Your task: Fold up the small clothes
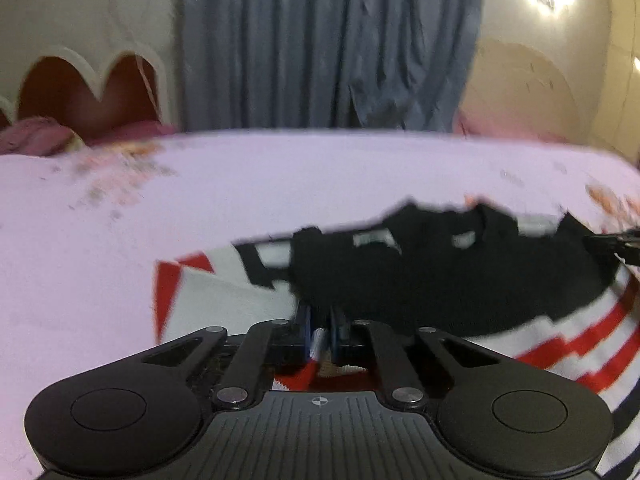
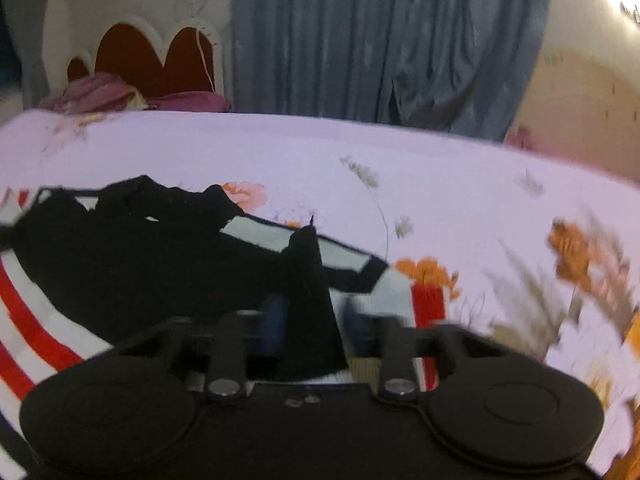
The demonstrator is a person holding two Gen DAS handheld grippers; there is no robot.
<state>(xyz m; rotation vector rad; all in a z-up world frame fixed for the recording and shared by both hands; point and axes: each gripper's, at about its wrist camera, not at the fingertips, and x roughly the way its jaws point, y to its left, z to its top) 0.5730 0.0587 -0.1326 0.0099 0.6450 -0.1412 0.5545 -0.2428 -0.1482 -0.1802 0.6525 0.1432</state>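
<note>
A small black, white and red striped shirt (image 1: 440, 276) lies on the bed, its lower part folded up over the chest. My left gripper (image 1: 322, 334) is shut on a white and red edge of the shirt near its left side. In the right wrist view the same shirt (image 2: 132, 264) spreads to the left. My right gripper (image 2: 312, 320) has its blue pads a little apart with a black fold of the shirt standing between them. The tip of my right gripper shows at the far right of the left wrist view (image 1: 616, 240).
The bed carries a pale lilac sheet (image 2: 400, 168) with orange flowers (image 2: 576, 256). Purple pillows (image 2: 100, 96) and a red scalloped headboard (image 2: 152, 56) stand at the back left. A blue curtain (image 2: 380, 40) hangs behind the bed.
</note>
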